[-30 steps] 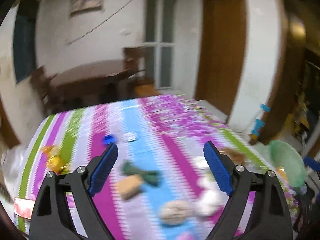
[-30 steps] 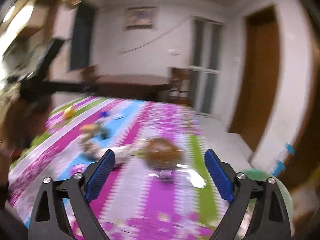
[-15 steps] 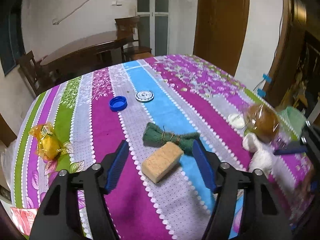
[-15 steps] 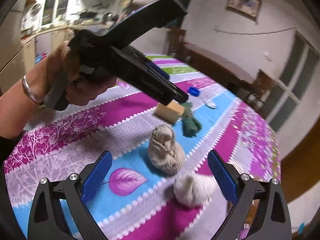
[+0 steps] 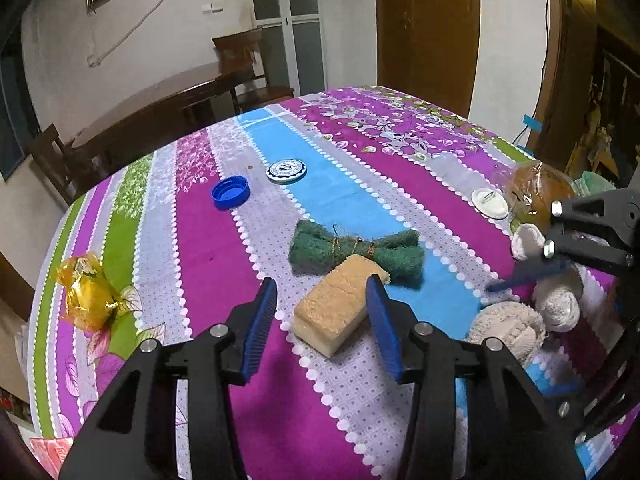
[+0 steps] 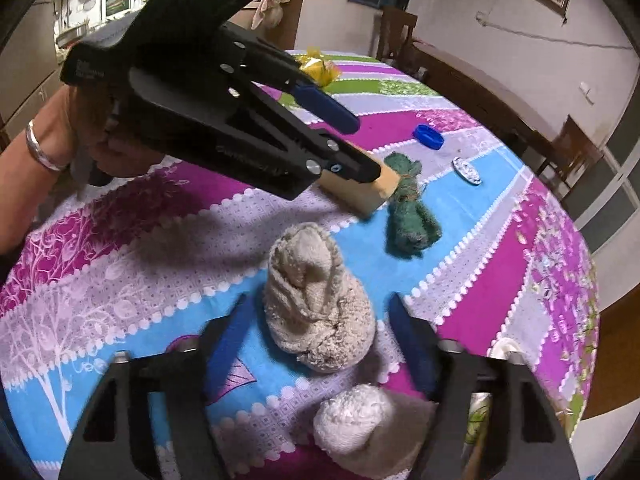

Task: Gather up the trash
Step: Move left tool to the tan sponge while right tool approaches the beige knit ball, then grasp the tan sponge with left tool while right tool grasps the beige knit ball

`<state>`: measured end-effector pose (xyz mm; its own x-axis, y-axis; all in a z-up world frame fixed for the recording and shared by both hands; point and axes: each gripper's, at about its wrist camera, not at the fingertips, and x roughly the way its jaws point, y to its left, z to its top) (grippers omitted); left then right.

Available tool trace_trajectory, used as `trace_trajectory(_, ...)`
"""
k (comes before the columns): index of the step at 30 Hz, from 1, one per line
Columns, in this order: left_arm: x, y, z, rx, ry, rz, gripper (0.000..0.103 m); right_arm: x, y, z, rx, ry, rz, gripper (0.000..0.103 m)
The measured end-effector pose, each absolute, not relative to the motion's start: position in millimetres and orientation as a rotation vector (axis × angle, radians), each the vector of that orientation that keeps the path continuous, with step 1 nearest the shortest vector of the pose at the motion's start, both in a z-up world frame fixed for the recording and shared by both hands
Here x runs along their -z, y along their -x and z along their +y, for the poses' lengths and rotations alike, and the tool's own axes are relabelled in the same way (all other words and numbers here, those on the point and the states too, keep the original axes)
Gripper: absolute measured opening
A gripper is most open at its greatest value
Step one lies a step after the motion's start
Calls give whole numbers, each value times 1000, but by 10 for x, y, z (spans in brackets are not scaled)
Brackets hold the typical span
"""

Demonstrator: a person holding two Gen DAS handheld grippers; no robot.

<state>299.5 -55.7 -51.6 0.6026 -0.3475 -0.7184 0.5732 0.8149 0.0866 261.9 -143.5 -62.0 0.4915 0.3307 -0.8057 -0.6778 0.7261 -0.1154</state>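
Reaching low over the striped tablecloth (image 5: 208, 264), the left gripper (image 5: 322, 300) holds its blue-padded jaws spread, with the yellow sponge (image 5: 340, 304) lying between and just ahead of them; the right-hand pad sits close against the sponge's side, though contact cannot be confirmed. From the right wrist view, the person's left hand (image 6: 100, 136), a silver bangle (image 6: 40, 148) on its wrist, grips the tool's handle and angles it downward toward the sponge. Just beyond the sponge and touching its far end lies the green scrub pad (image 5: 356, 250), tied in the middle. Farther out are the blue bottle cap (image 5: 231, 192) and a patterned round lid (image 5: 287, 171); off to the left sits a crumpled yellow wrapper (image 5: 90, 296), and off to the right a white lid (image 5: 489, 203) beside a bagged brown item (image 5: 540, 196).

The right gripper (image 6: 316, 336) is also spread, its jaws straddling the beige rolled cloth (image 6: 316, 300) without clearly touching it. A second white cloth ball (image 6: 356, 424) lies nearer, under the gripper's body.

Compared with half a second ago, the left gripper has moved forward, so the sponge now sits between its pads rather than ahead of them. The right gripper has closed in on the beige cloth, which was well ahead of its open jaws before.
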Motion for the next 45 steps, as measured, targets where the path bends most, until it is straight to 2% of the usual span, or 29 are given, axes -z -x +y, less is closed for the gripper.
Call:
trace_trajectory(2,528,-2995,-559,548,-326,748,44,614,-2611,-1439,-632,456,852,49)
trace_trajectory(3,537,-2977,-570,554,-336,741,39,604,-2583,-1441,-637,462,846,48)
trace_trajectory(5,551,-2930,-610,572,-359,730,34,571,-2500,-1428,-653,465,837,48)
trace_trajectory(11,561,-2863,-652,563,-392,689,35,377,-2202,-1486,-676,451,795,47)
trace_trajectory(15,572,-2857,-681,585,-390,705,47,151,-1884,-1701,-662,345,742,48)
trace_trajectory(18,605,-2869,-728,609,-393,731,47,41,-1639,-1878,-647,251,696,48)
trace_trajectory(19,619,-2872,-741,615,-392,743,47,16,-1549,-1946,-635,214,681,48)
trace_trajectory(21,652,-2875,-785,618,-402,765,38,-17,-1365,-2064,-617,148,654,48)
trace_trajectory(26,627,-2827,-776,587,-386,751,33,34,-1012,-2268,-527,27,614,48)
trace_trajectory(36,130,-2375,-663,401,-263,695,32,74,-627,-2671,-240,-117,586,48)
trace_trajectory(45,30,-1715,-1008,384,-198,643,32,36,-366,-2932,-100,-199,536,48)
